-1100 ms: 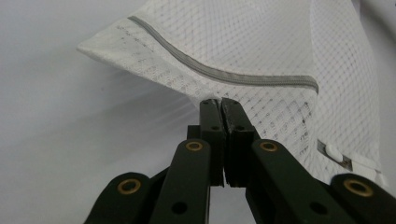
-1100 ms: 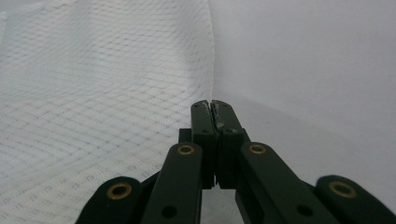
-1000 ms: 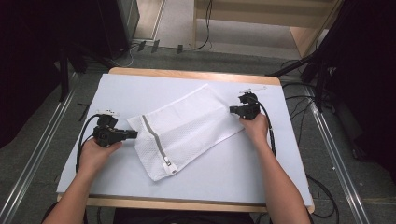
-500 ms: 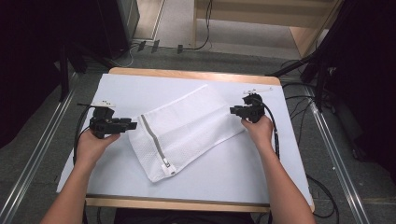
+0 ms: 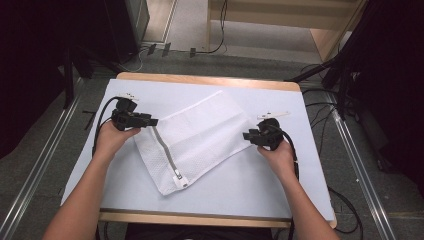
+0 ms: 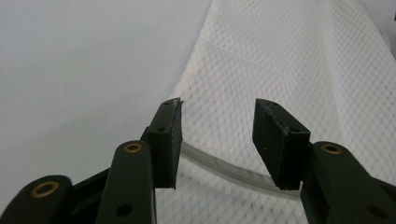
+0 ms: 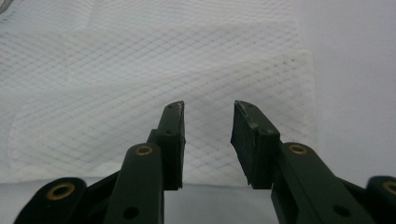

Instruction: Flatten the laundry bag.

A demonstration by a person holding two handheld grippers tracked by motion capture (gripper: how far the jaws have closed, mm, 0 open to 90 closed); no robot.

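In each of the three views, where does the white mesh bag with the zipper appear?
High view: mesh bag lies slanted at the middle of the table, between the two grippers.
Left gripper view: it covers the right half, behind the open jaws.
Right gripper view: it spans the upper and middle part, ahead of the open jaws.
Shared landmark: the grey zipper, in the high and left gripper views.

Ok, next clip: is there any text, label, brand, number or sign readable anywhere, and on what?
None readable.
White mesh laundry bag: plain netting and a grey zipper, no print or tag seen.
White table cover: blank.
Left gripper and right gripper: black jaws with brass rivets, no markings.
Small white tabs on top of each gripper in the high view: too small to tell whether they carry text.
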